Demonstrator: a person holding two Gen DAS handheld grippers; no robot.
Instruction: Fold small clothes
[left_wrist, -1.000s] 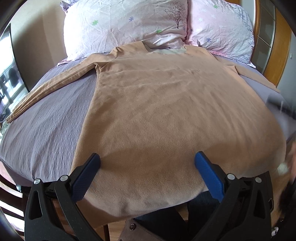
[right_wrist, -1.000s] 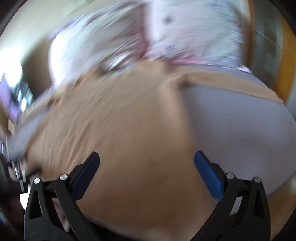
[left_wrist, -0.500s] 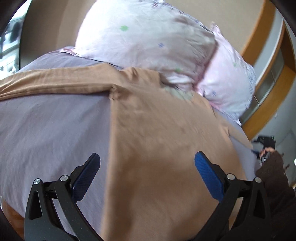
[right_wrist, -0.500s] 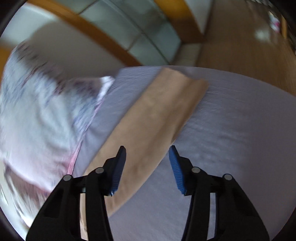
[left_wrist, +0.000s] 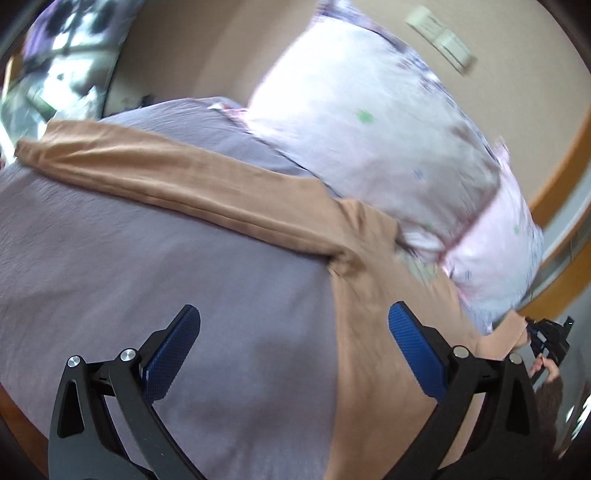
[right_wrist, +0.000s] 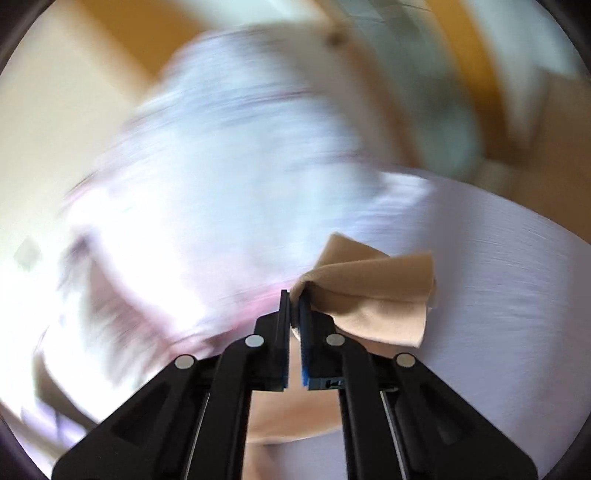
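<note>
A tan long-sleeved shirt (left_wrist: 373, 332) lies flat on the lilac bed sheet (left_wrist: 155, 295), collar towards the pillows. Its left sleeve (left_wrist: 155, 173) stretches out to the far left. My left gripper (left_wrist: 291, 328) is open and empty above the sheet, just left of the shirt's side edge. My right gripper (right_wrist: 293, 299) is shut on the shirt's right sleeve cuff (right_wrist: 373, 291) and holds it lifted, the cloth bunched beyond the jaws. In the left wrist view the right gripper (left_wrist: 546, 336) shows at the far right edge by that sleeve.
Two pale floral pillows (left_wrist: 388, 147) lie at the head of the bed, touching the shirt's collar. A beige wall and a wooden frame (left_wrist: 561, 173) stand behind them. The right wrist view is badly blurred by motion.
My right gripper has closed on the right sleeve cuff and lifted it. My left gripper has swung left towards the left sleeve and stays open.
</note>
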